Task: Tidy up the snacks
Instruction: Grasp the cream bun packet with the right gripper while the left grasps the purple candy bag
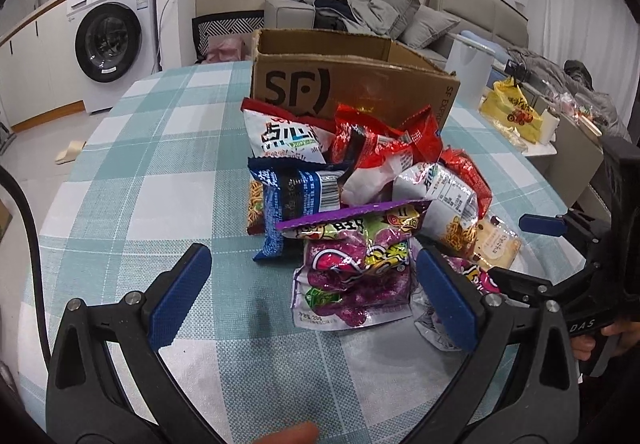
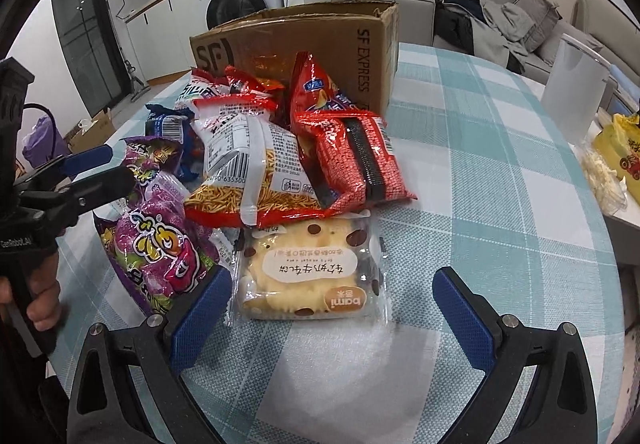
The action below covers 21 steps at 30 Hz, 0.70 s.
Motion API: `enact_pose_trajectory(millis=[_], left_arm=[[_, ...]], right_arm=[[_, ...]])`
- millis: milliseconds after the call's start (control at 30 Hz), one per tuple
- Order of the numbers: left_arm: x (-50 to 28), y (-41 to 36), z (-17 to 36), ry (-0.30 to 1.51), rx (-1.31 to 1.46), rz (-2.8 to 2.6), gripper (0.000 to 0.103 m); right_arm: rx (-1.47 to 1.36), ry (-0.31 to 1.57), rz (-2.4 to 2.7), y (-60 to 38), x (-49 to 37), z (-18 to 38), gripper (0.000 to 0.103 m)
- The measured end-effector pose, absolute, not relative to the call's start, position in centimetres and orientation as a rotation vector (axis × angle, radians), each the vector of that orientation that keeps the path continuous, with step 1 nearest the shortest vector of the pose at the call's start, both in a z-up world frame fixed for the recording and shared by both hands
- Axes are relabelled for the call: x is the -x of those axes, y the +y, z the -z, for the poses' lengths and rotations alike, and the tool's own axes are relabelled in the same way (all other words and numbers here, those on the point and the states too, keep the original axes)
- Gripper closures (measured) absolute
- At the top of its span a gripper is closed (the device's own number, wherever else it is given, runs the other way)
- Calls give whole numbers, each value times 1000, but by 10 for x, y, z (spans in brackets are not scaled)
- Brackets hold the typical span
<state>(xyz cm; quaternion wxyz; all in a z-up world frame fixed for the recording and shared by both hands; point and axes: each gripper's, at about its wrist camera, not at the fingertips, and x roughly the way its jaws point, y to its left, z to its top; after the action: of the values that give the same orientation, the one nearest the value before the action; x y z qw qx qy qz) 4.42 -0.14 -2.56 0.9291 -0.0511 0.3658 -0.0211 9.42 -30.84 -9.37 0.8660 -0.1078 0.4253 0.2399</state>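
Left gripper (image 1: 314, 292): fingers standing apart, hovering near the purple packet (image 1: 356, 276) on the desk (image 1: 160, 164).
Purple packet: looking light, crinkly, slippery; pinching a sealed edge seems best.
Right gripper (image 2: 332, 318): fingers spread, framing the bun packet (image 2: 312, 272).
Bun packet: lying nearest, probably squashing easily.
Box (image 2: 320, 32): standing open at the far side.

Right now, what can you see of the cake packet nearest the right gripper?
The cake packet is a clear plastic wrapper holding a pale yellow cake with brown chips, a white label and an orange "bami" tab. It lies flat and sealed on the checked tablecloth, print upside down to the camera. Its far edge tucks under the noodle bag. The right gripper stands open just short of it, not touching.
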Motion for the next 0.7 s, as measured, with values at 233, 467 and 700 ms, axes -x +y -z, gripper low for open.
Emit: enact_pose_trajectory(millis=[233, 467, 700], left_arm=[[-52, 1, 29, 774, 115, 45, 4], [-53, 7, 32, 787, 142, 72, 4], [-58, 1, 40, 818, 181, 153, 28]], right_arm=[[244, 921, -501, -306, -96, 98, 0], [253, 925, -489, -309, -96, 98, 0], [278, 931, -517, -299, -96, 100, 9]])
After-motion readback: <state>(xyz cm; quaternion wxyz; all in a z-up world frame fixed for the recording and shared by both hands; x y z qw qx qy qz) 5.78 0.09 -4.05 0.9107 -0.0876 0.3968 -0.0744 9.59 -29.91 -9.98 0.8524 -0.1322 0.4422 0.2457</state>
